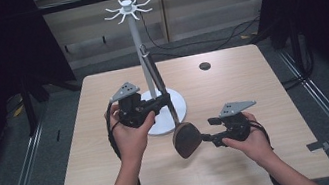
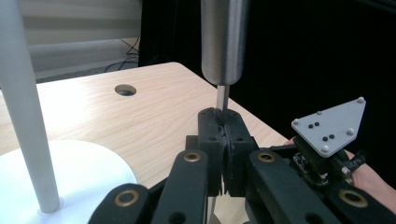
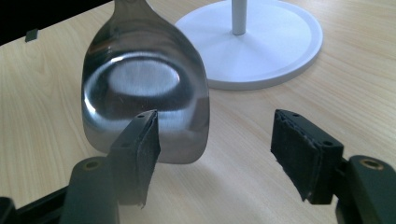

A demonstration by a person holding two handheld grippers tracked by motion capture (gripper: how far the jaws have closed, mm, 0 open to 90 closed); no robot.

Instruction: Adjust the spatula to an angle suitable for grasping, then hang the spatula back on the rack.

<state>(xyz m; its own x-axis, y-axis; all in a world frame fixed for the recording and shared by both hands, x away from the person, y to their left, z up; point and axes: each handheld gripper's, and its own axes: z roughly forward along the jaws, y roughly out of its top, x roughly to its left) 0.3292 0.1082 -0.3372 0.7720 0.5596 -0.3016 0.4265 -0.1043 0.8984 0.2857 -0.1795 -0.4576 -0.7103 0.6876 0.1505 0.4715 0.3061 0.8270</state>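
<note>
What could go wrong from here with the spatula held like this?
1. The left claw pinches only the spatula's thin metal neck, so it could swivel or slip in the grip.
2. The right claw is open, with the blade beside one pad rather than between the two; closing now might knock the blade instead of gripping it.
3. The handle is close to the stand's pole; lifting could bump the stand.
</note>
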